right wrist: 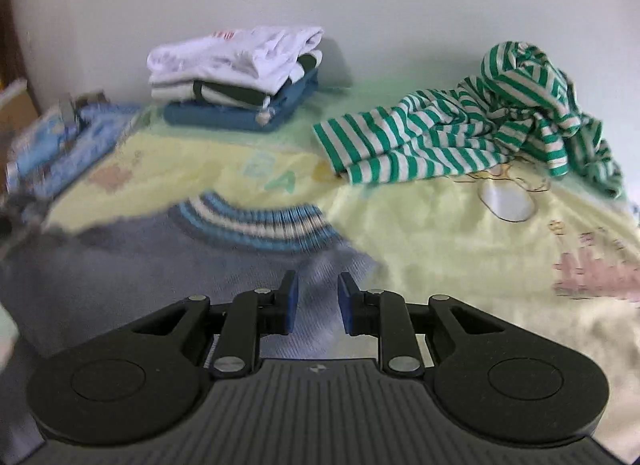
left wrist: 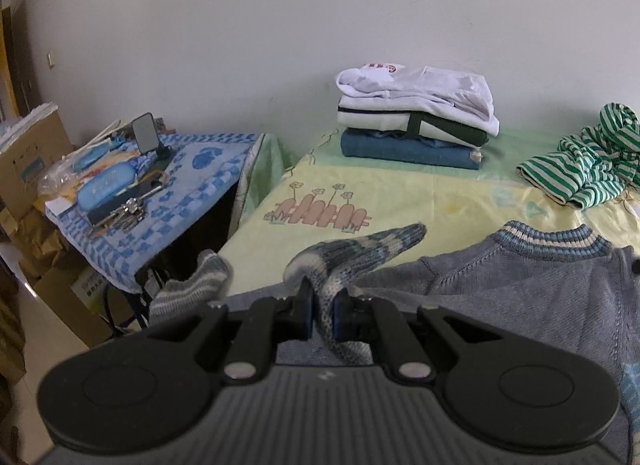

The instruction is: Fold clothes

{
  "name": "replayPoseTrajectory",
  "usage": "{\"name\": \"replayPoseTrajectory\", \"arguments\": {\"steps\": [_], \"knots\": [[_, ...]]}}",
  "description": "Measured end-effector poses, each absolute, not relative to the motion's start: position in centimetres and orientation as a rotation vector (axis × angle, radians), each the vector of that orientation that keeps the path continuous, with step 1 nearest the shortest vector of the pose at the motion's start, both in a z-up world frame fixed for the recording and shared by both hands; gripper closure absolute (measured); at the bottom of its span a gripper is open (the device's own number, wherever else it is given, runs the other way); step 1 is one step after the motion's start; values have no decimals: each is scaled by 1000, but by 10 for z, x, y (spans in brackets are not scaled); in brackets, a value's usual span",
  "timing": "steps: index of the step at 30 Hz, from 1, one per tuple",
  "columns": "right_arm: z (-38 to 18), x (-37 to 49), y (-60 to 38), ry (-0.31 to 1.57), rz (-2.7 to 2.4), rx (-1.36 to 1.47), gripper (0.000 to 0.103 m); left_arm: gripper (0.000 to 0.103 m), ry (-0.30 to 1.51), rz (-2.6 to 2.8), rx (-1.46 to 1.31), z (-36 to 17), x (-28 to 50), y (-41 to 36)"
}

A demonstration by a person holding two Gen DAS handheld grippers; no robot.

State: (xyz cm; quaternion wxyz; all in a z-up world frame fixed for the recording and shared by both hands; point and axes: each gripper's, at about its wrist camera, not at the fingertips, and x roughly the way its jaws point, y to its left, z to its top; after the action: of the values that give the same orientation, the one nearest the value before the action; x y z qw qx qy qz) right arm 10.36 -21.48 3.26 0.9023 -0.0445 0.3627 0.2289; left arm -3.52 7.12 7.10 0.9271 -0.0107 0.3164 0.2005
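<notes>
Left gripper (left wrist: 323, 307): clamped tight on the striped cuff (left wrist: 352, 253) of the sweater's sleeve, which bunches up between the pads.
Right gripper (right wrist: 318, 303): jaws narrowly parted, nothing pinched, hovering over the sweater's shoulder.
Sweater (left wrist: 520, 285): grey-blue knit, flat on the bed (left wrist: 420, 193), striped collar (right wrist: 256, 221) facing the wall.
Striped shirt (right wrist: 472, 125): green and white, crumpled, further back on the bed.
Folded pile (left wrist: 416, 117): stacked near the wall.
Side surface (left wrist: 168, 193): cluttered, left of the bed.
</notes>
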Motion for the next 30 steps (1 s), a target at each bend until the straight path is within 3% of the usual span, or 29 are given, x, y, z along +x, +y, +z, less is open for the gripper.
{"name": "replayPoseTrajectory", "arguments": {"steps": [9,20,25,30], "knots": [[10,119,-202,751,435,-137,80,98,628,432,-6,75,-42,64],[19,103,-202,776,438,-132,79,98,610,353,-54,74,-38,66],[20,108,-192,807,343,-110,76,98,641,242,-60,65,-33,69],[58,89,-173,833,445,60,68,98,635,152,-56,61,-31,72]]}}
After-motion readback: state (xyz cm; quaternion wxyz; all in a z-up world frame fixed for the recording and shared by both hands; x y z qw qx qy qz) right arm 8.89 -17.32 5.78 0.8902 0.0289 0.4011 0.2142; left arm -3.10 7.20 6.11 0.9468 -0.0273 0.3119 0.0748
